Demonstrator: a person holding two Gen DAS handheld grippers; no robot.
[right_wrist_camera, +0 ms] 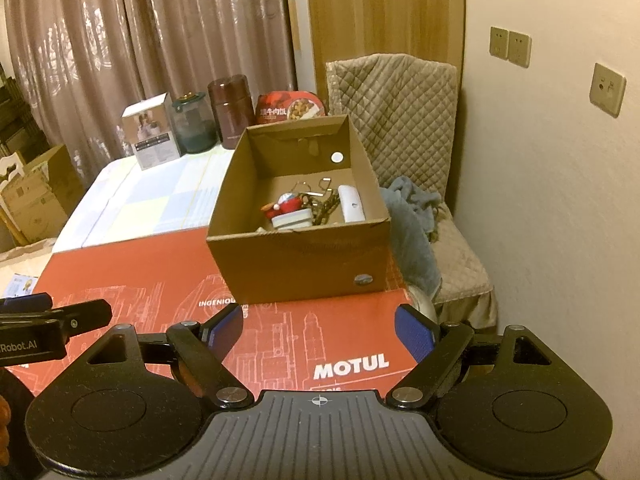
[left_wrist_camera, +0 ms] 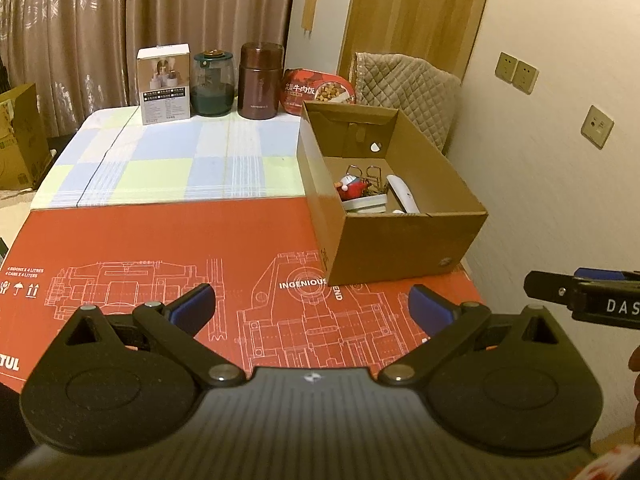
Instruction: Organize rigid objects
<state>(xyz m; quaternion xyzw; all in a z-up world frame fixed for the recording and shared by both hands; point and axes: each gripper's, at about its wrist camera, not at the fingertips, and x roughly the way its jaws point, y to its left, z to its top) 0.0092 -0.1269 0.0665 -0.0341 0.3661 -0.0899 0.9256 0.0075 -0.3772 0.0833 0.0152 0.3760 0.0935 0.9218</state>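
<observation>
An open brown cardboard box stands on a flattened red carton on the table. Inside it lie a red and white figurine, a white oblong case, metal clips and a small white tray. My left gripper hovers open over the red carton, short of the box, nothing between its blue pads. My right gripper is open too, empty, just before the box's near wall.
Along the table's far edge stand a white product box, a dark glass jar, a brown canister and a red food pack. A quilted chair with a grey cloth sits at the right, beside the wall.
</observation>
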